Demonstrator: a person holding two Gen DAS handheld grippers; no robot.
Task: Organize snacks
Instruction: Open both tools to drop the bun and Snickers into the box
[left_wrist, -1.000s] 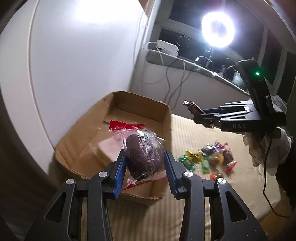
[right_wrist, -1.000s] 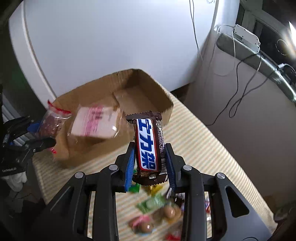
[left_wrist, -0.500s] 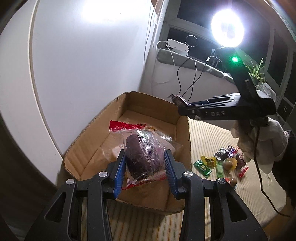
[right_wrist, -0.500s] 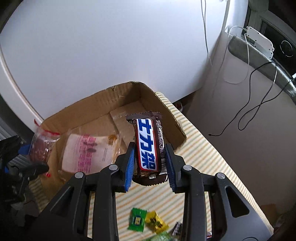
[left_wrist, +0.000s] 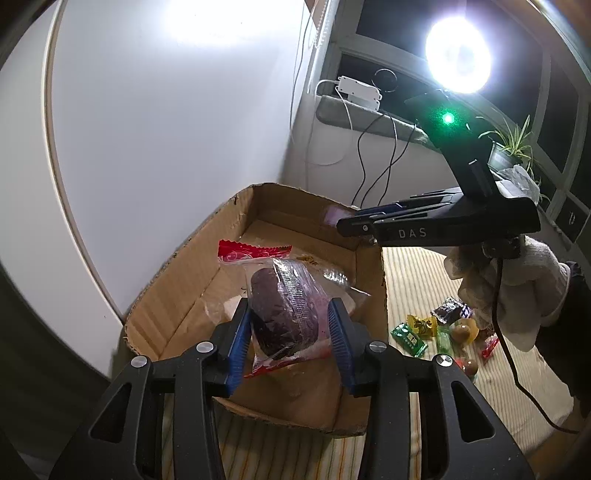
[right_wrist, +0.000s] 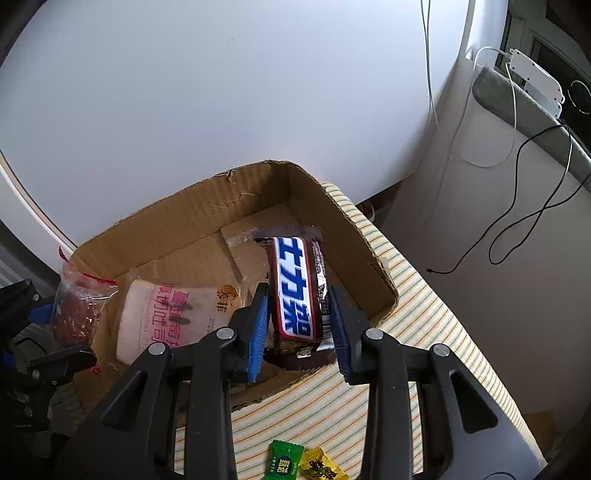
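Observation:
My left gripper (left_wrist: 291, 341) is shut on a clear packet with a dark brown cake (left_wrist: 280, 306) and holds it over the near end of the cardboard box (left_wrist: 184, 266). My right gripper (right_wrist: 297, 328) is shut on a brown chocolate bar with a blue and white label (right_wrist: 297, 284), held over the box (right_wrist: 207, 206). A pink-printed bread packet (right_wrist: 173, 317) lies in the box. The right gripper also shows in the left wrist view (left_wrist: 347, 225), above the box's far right wall. The left gripper shows at the left edge of the right wrist view (right_wrist: 44, 332).
Several loose wrapped candies (left_wrist: 436, 328) lie on the striped cloth (left_wrist: 413, 280) right of the box; two more candies (right_wrist: 303, 461) lie near my right gripper. A white wall (left_wrist: 166, 129) stands behind the box. Cables (left_wrist: 376, 158) hang from a ledge.
Both grippers have moved in over the box with their snacks. The right gripper has travelled from above the candy pile to above the box. Both grips are unchanged.

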